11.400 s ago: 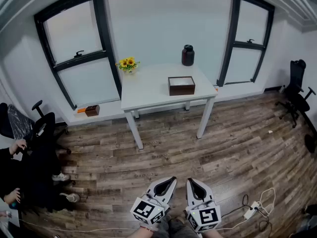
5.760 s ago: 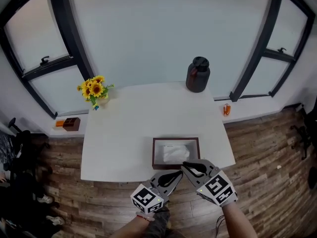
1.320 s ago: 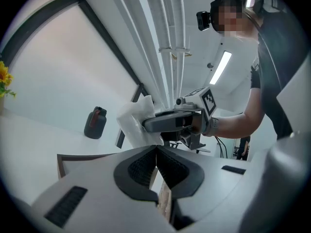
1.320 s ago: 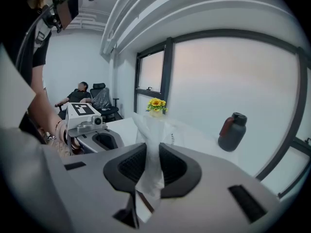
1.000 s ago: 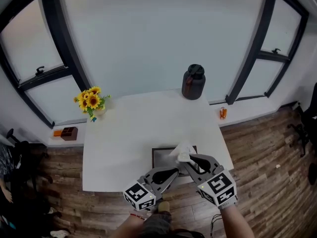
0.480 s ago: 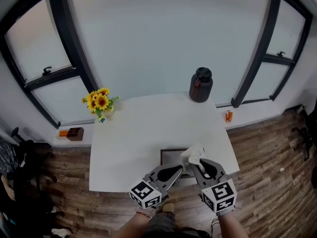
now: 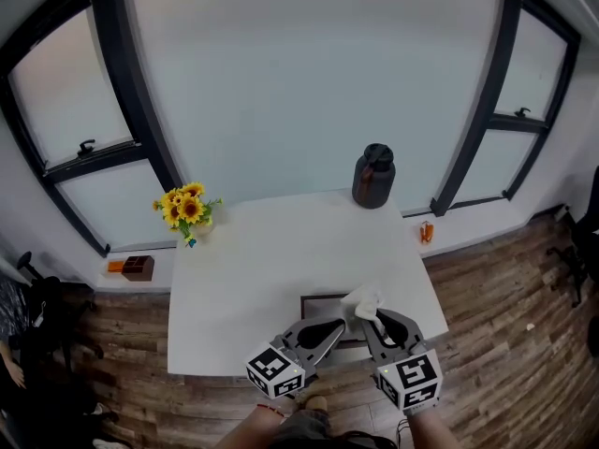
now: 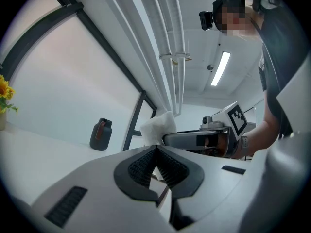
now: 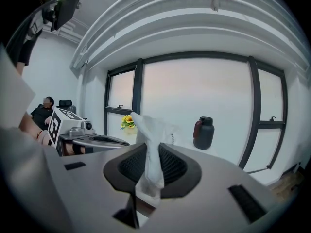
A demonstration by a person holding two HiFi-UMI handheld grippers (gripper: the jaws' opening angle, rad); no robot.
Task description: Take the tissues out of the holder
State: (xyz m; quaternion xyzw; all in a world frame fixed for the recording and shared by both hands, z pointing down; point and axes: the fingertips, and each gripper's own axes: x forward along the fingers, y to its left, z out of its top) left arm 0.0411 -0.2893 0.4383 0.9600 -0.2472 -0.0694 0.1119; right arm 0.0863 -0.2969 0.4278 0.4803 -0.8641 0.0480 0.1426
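A dark brown tissue holder (image 7: 314,299) sits near the front edge of the white table (image 7: 253,260), mostly hidden behind both grippers. My right gripper (image 7: 368,314) is shut on a white tissue (image 7: 361,298), which stands up crumpled above the holder. In the right gripper view the tissue (image 9: 149,144) runs down between the ribbed pads (image 9: 170,164) of the right gripper (image 9: 148,152). My left gripper (image 7: 341,324) is beside it, shut with nothing between its jaws. In the left gripper view the left gripper (image 8: 156,149) points level, with the tissue (image 8: 159,126) just beyond its tips.
A dark jug (image 7: 373,176) stands at the table's far right corner and a small vase of sunflowers (image 7: 185,210) at the far left. Windows run behind the table. A small box (image 7: 138,267) and an orange object (image 7: 426,232) lie on the sill.
Several seconds ago the tissue lay in the holder; now it is lifted out in the right jaws. Over the last second the right gripper has tilted a little, still holding the tissue.
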